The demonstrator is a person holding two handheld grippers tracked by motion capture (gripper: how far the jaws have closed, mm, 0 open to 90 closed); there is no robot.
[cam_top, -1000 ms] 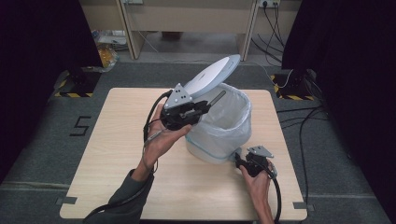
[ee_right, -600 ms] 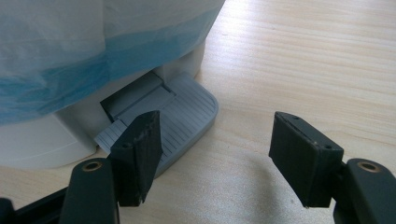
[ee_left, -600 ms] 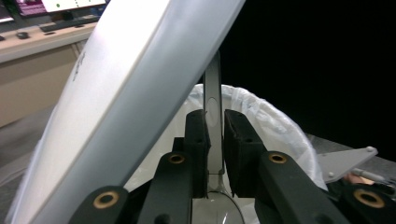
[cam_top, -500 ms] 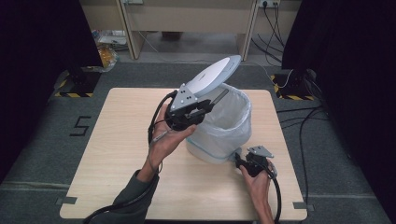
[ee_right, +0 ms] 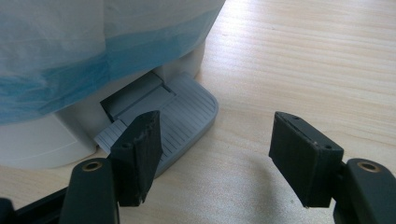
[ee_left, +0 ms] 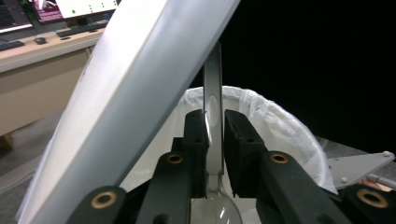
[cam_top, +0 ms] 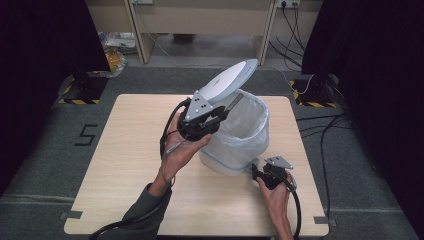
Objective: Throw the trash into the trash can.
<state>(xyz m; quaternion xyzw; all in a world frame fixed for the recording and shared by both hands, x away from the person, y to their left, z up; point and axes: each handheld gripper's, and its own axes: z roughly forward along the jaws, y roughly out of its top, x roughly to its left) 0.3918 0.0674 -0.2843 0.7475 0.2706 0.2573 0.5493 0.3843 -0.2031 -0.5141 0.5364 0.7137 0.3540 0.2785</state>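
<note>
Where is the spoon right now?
In the left gripper view, the spoon stands upright, pinched in the left tongs, just above the lined bin, right of its raised lid.

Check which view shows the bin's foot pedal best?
Right gripper view: the grey ribbed pedal sits close up at the bin's base, beside that gripper's left jaw. In the high view it's a sliver near the right gripper.

Left gripper [ee_left: 215,133] jaws clamped on a clear plastic spoon [ee_left: 213,100] handle, spoon upright over the lined bin [ee_left: 280,123]. Raised grey lid [ee_left: 140,93] slants across left side, touching the spoon's top.
</note>
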